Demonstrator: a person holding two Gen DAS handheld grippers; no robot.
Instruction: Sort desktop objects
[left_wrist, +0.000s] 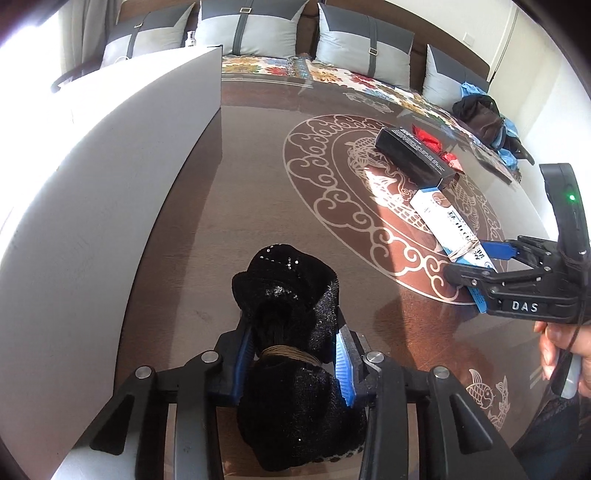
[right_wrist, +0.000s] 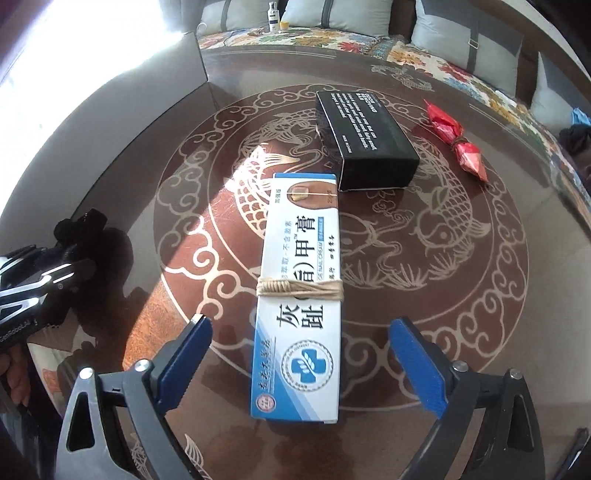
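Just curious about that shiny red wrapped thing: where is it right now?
In the right wrist view, the red wrapped packet lies on the table, upper right, just beyond the black box.

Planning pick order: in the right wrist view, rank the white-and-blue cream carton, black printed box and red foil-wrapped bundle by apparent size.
1. White-and-blue cream carton, though it lies nearest the camera, which inflates it.
2. Black printed box.
3. Red foil-wrapped bundle, clearly smallest.

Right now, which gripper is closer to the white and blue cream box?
Right. The right gripper is open with its fingers on either side of the white and blue cream box. The left gripper is off to the side, shut on the black sequined bundle.
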